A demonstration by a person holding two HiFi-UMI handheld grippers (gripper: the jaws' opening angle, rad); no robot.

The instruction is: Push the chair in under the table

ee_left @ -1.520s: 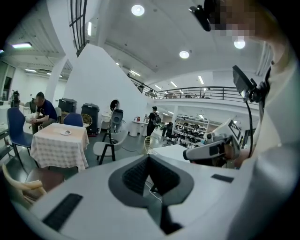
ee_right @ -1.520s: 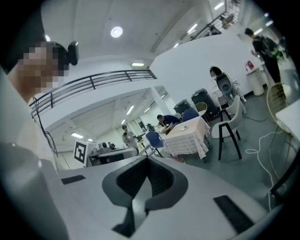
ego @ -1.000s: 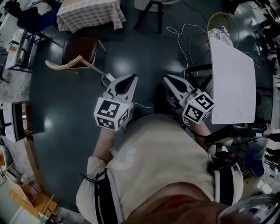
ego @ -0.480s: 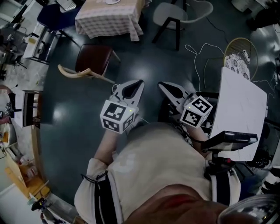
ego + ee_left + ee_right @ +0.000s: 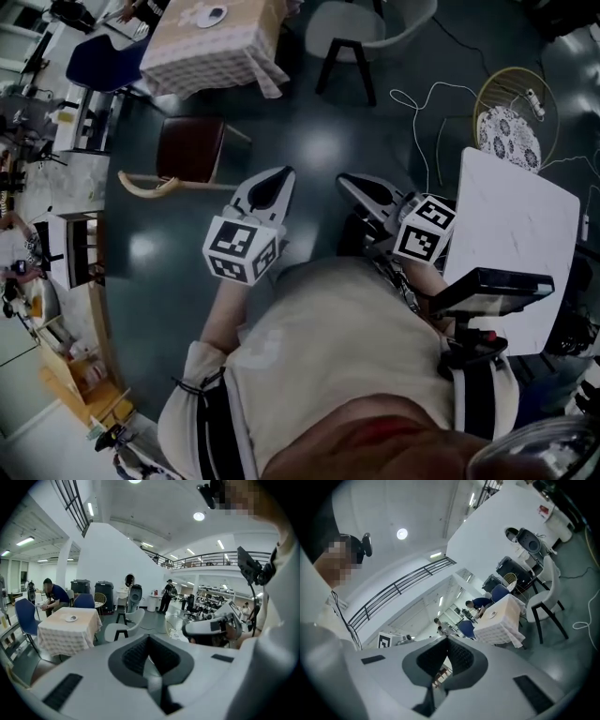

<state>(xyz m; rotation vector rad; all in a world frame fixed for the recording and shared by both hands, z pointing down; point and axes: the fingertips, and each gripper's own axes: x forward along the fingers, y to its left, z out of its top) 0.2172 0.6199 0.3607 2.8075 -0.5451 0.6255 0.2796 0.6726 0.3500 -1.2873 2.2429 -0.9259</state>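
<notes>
**Chair**: dark red seat with a curved pale wooden backrest. It stands on the dark floor, ahead of the left gripper and off to its left, well apart from it. The seat is near the corner of the cloth-covered bench but not under it. The backrest is on the side facing the grippers.

**Cloth-covered bench**: checked cloth with a small plate on top. It lies beyond the chair, farther ahead of the left gripper. A person sits at its far side in the left gripper view.

**Left gripper**: jaws together with nothing between them. It is held in front of the body, pointing ahead and touching nothing.

**Right gripper**: jaws together and empty. It is just beside the left gripper, level with it, and in the air.

**White chair**: dark legs, ahead of the right gripper and to the right of the cloth-covered bench.

**Blue chair**: at the left side of the cloth-covered bench, far ahead and left of the left gripper.

**White bench**: plain top, close on the right gripper's right.

**Cable**: a light loop on the floor, ahead and right of the right gripper.
</notes>
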